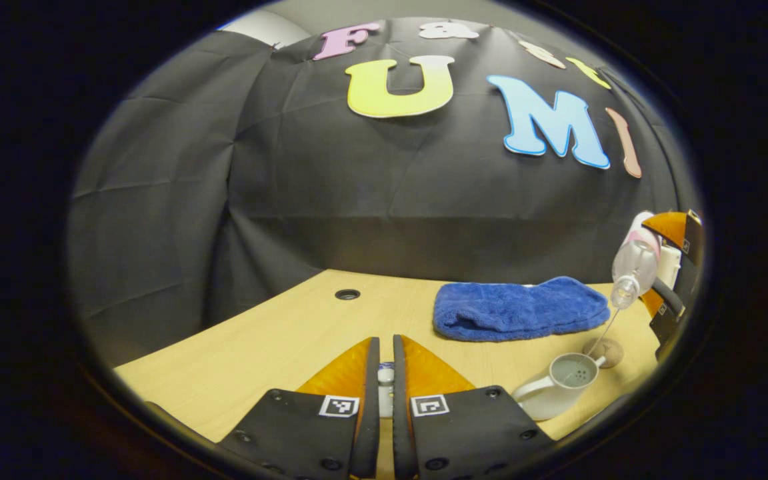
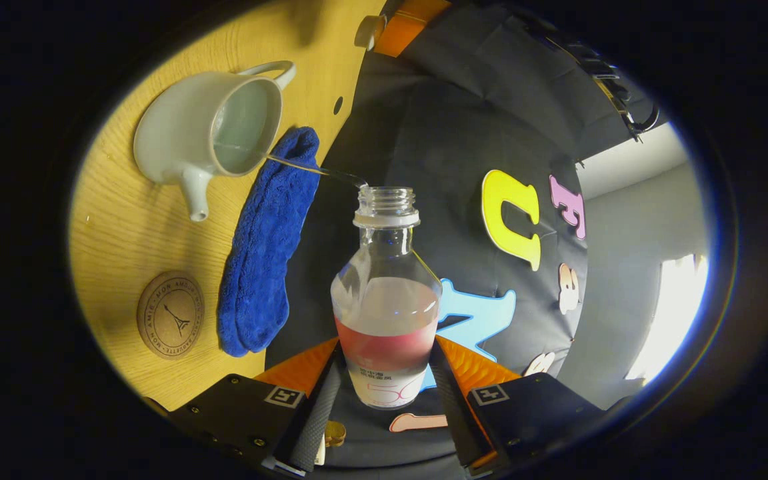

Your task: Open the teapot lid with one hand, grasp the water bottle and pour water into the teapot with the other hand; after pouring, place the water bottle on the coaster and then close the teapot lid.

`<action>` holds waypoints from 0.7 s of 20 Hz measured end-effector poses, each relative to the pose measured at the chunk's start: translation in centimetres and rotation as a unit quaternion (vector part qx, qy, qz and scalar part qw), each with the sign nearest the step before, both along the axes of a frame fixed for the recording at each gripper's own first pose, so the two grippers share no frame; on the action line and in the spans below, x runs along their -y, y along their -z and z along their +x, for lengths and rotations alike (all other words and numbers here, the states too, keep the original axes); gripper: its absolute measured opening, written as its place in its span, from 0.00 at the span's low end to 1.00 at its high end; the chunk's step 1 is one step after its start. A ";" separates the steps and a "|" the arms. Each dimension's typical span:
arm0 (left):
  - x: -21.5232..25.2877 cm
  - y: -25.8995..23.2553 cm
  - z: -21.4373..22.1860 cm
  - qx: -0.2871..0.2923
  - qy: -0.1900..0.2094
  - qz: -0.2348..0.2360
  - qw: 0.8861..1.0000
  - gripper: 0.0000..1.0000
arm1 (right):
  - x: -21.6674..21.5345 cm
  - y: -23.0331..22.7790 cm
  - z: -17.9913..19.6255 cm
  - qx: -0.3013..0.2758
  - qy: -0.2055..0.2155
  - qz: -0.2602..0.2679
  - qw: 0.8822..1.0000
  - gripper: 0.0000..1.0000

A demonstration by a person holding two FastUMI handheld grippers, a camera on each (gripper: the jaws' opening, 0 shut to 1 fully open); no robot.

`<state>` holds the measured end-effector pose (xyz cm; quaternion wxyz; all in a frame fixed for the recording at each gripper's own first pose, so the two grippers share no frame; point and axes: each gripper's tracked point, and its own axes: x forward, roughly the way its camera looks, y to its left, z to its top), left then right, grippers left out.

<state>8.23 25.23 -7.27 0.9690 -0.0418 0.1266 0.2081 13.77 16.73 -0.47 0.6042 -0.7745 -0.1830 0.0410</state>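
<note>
Teapot [image 2: 207,127] sat open on the wooden table [image 2: 117,220], spout facing the near edge in the right gripper view, handle on the far side, and there was already water inside.

Right gripper [image 2: 384,383] was clamped on the water bottle [image 2: 386,300], both fingers pressed against its lower half over the label. Bottle had no cap and was tipped over hard, mouth aimed at the teapot, with a thin stream of water [image 2: 311,167] running from the neck into the pot's opening. It was held up in the air, not touching the pot. In the left gripper view you could see the same thing off to the right: bottle [image 1: 632,263] tilted mouth-down above the teapot [image 1: 557,387].

Left gripper [image 1: 385,380] had its fingers nearly together, just a narrow gap, with the small white teapot lid [image 1: 385,377] pinched between them, held above the table, left of the pot.

Further out: a round coaster [image 2: 171,313] lay bare on the table near the pot's spout, and a folded blue towel [image 2: 267,247] sat just behind the pot and coaster, toward the back wall.
</note>
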 end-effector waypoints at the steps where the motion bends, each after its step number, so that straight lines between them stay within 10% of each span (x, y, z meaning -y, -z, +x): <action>1: 0.0 0.0 0.1 -0.001 0.000 0.000 1.000 0.15 | -0.1 0.0 0.0 0.004 -0.002 -0.003 1.000 0.76; 14: 0.1 -0.1 0.0 -0.008 0.000 0.000 1.000 0.15 | -0.8 -3.5 0.5 0.047 -0.019 -0.032 0.998 0.76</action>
